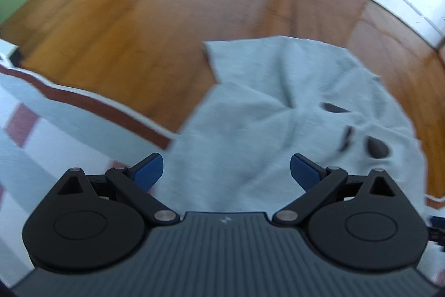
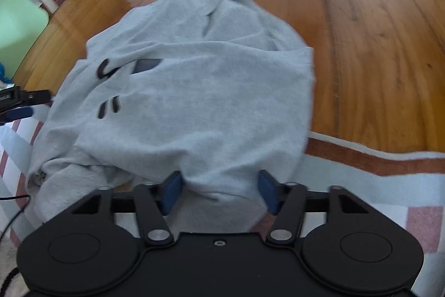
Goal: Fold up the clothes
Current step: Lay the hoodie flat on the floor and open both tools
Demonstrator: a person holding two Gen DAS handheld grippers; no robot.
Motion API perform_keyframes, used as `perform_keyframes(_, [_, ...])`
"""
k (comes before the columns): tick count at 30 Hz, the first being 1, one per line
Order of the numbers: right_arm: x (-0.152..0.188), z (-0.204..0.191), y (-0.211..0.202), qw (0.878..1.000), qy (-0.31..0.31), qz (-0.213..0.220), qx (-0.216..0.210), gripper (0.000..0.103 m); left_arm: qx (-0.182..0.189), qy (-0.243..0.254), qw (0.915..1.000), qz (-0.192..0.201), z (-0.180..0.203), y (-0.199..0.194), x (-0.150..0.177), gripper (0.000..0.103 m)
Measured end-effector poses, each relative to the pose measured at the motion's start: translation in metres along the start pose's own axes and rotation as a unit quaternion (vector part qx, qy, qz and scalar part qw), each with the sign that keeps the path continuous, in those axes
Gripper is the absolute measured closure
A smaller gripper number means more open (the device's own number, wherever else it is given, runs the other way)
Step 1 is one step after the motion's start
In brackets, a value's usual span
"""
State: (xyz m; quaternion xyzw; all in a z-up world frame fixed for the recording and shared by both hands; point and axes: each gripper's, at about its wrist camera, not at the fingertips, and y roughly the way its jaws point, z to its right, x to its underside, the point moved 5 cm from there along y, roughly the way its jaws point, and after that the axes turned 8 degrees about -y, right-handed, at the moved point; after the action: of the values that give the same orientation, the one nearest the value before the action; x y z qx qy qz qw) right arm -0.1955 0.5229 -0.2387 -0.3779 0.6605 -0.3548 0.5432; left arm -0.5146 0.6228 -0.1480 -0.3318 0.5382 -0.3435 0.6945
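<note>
Lying rumpled across rug [image 2: 389,166] edge and wooden floor [image 1: 139,18]: grey garment [image 2: 194,91]. Left gripper [image 1: 226,171] spread, empty. Right gripper [image 2: 219,189] spread, cloth bunched between fingers, ungripped.

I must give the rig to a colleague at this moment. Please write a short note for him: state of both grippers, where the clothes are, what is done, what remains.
Left gripper: open, holds nothing, above the near part of the grey garment.
Right gripper: open, cloth bunched between its fingers, not clamped.
Garment: rumpled, dark print facing up, partly on the striped rug, partly on the wooden floor.
Done: no neat fold visible.
Left: spread it flat, then fold.
</note>
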Motion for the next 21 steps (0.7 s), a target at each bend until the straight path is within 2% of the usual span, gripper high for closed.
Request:
perform_keyframes(2, [0.009, 0.012, -0.004, 1.000, 0.018, -0.004, 0.010, 0.034, -0.022, 0.002, 0.9998, -0.003, -0.014, -0.001, 0.001, 0.003])
perform_keyframes(4, [0.018, 0.024, -0.006, 0.999, 0.044, -0.010, 0.006, 0.033, -0.021, -0.013, 0.9997, -0.006, -0.029, 0.004, 0.007, 0.004])
perform_keyframes(8, [0.029, 0.036, 0.005, 0.991, 0.117, -0.023, -0.067, 0.033, 0.026, -0.097, 0.9945, -0.032, -0.040, 0.029, 0.001, 0.007])
perform_keyframes(10, [0.030, 0.031, 0.010, 0.987, 0.131, -0.021, -0.094, 0.031, 0.030, -0.085, 0.9957, -0.019, -0.031, 0.030, -0.004, 0.007])
perform_keyframes(12, [0.029, 0.021, 0.013, 0.986, 0.125, -0.009, -0.111, 0.032, 0.013, -0.050, 0.9986, -0.008, -0.020, 0.030, -0.004, 0.007])
perform_keyframes(15, [0.023, 0.007, 0.018, 0.991, 0.087, 0.015, -0.100, 0.034, 0.015, -0.054, 0.9982, -0.022, -0.017, 0.033, -0.001, 0.007])
perform_keyframes(16, [0.019, 0.002, 0.018, 0.995, 0.056, 0.019, -0.079, 0.060, 0.018, -0.061, 0.9976, -0.027, -0.019, 0.034, -0.001, 0.007])
perform_keyframes(18, [0.009, -0.006, 0.018, 0.999, -0.008, 0.026, -0.033, 0.100, 0.026, -0.082, 0.9958, -0.031, -0.024, 0.034, -0.002, 0.007])
perform_keyframes(21, [-0.023, -0.002, -0.006, 0.994, -0.059, 0.080, 0.041, 0.101, 0.044, -0.103, 0.9936, -0.014, -0.030, 0.026, -0.008, 0.007])
